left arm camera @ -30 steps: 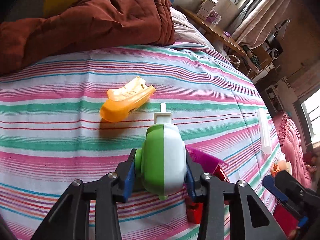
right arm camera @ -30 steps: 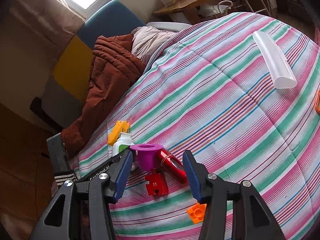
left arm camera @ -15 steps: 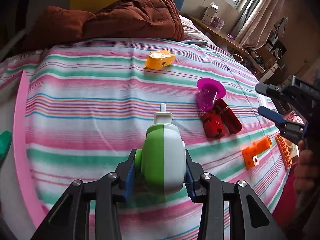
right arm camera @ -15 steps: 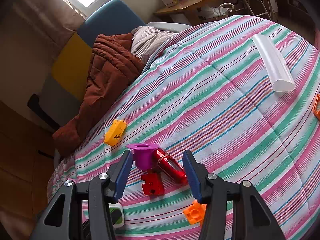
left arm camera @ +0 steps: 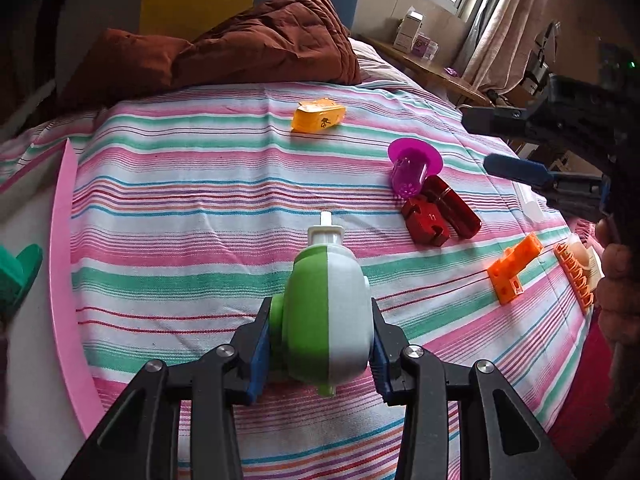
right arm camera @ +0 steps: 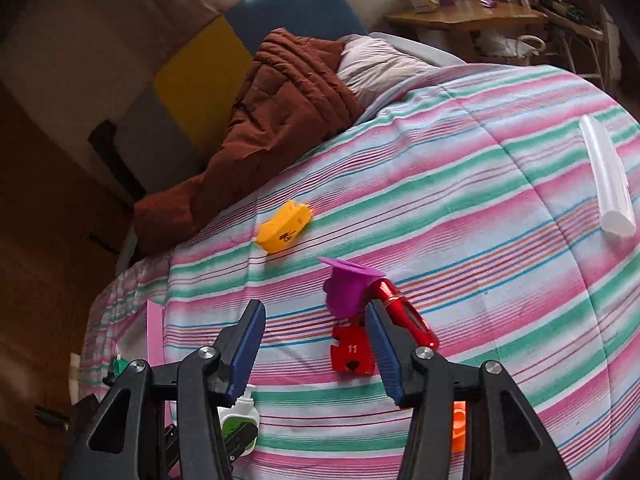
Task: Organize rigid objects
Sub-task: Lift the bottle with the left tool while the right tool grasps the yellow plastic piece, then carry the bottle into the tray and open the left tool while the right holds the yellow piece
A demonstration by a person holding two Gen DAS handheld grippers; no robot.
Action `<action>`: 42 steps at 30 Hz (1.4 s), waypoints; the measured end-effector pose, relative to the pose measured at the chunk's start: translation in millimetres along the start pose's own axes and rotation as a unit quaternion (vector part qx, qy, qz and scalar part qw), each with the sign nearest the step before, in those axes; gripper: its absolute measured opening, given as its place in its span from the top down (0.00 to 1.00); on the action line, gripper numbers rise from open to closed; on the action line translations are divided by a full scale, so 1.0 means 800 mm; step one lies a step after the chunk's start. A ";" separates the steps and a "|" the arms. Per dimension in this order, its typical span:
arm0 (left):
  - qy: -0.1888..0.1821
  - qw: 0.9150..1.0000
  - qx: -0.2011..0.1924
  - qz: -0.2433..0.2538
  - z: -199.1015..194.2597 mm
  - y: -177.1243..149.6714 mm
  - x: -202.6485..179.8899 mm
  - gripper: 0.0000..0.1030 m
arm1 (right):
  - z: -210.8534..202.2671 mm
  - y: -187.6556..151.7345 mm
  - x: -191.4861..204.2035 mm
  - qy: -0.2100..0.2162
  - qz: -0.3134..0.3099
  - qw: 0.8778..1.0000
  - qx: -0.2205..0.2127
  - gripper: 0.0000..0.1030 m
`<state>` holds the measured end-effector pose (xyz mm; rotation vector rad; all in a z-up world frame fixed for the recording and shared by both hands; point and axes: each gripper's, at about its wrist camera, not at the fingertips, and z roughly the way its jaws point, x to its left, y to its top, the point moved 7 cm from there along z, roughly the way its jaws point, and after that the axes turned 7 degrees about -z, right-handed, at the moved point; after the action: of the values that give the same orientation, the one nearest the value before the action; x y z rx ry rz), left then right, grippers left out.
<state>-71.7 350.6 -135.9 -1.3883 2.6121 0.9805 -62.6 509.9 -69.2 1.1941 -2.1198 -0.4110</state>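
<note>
Sorting barely begun: green-white bottle [left arm camera: 326, 312] clamped in left gripper [left arm camera: 320, 344]; right gripper [right arm camera: 316, 344] open, empty; red pieces [left arm camera: 440, 216] mid-right, unsorted.

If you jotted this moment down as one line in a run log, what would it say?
left gripper: shut on green-and-white plastic bottle | right gripper: open, empty, above striped bedspread | nearby: red puzzle piece, purple plastic cup
</note>
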 end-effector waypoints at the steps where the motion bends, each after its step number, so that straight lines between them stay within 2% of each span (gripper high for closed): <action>1: -0.003 1.000 0.000 -0.003 0.000 0.000 0.001 0.59 | 0.005 0.003 0.012 0.002 -0.025 1.000 0.008 0.48; 3: -0.010 1.000 0.001 -0.012 0.002 -0.001 0.004 0.59 | 0.016 0.012 0.033 0.003 -0.077 0.997 0.024 0.38; 5: -0.013 1.000 0.000 -0.017 0.002 -0.001 0.004 0.59 | 0.033 0.024 0.049 0.002 -0.121 0.992 0.038 0.33; 11: -0.024 0.999 0.000 -0.027 0.001 0.000 0.006 0.59 | 0.113 0.054 0.068 -0.017 -0.204 0.972 0.114 0.27; 14: -0.029 0.999 0.000 -0.031 0.001 0.001 0.006 0.59 | 0.148 0.071 0.067 -0.035 -0.206 0.969 0.133 0.26; 18: -0.036 0.999 0.000 -0.037 -0.001 0.002 0.007 0.59 | 0.187 0.091 0.055 -0.056 -0.179 0.971 0.150 0.26; 23: -0.040 0.999 -0.002 -0.034 0.000 0.001 0.008 0.59 | 0.222 0.099 0.051 -0.066 -0.159 0.970 0.174 0.26; 24: -0.041 0.999 -0.002 -0.034 0.000 0.001 0.008 0.59 | 0.228 0.097 0.052 -0.069 -0.162 0.967 0.181 0.37; 26: -0.043 0.998 -0.002 -0.035 0.000 0.002 0.008 0.59 | 0.233 0.087 0.053 -0.096 -0.188 0.957 0.201 0.65; 27: -0.044 0.998 -0.002 -0.035 -0.001 0.001 0.008 0.59 | 0.230 0.084 0.056 -0.107 -0.203 0.954 0.193 0.72; 30: -0.042 0.999 -0.006 -0.026 -0.006 -0.003 0.010 0.59 | 0.214 0.066 0.063 -0.076 -0.207 0.955 0.199 0.72; 37: -0.038 0.999 0.003 -0.038 -0.018 -0.008 0.013 0.59 | 0.155 -0.009 0.077 -0.050 -0.260 0.941 0.212 0.72; 40: -0.035 0.999 0.002 -0.035 -0.028 -0.016 0.012 0.59 | 0.128 -0.041 0.069 -0.033 -0.249 0.943 0.220 0.72; 42: -0.034 0.999 0.000 -0.033 -0.035 -0.021 0.010 0.59 | 0.112 -0.060 0.056 -0.042 -0.240 0.945 0.220 0.72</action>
<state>-56.7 322.4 -124.5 -1.4044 2.5008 1.0024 -109.7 442.3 -143.9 1.9989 -2.0372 -0.1989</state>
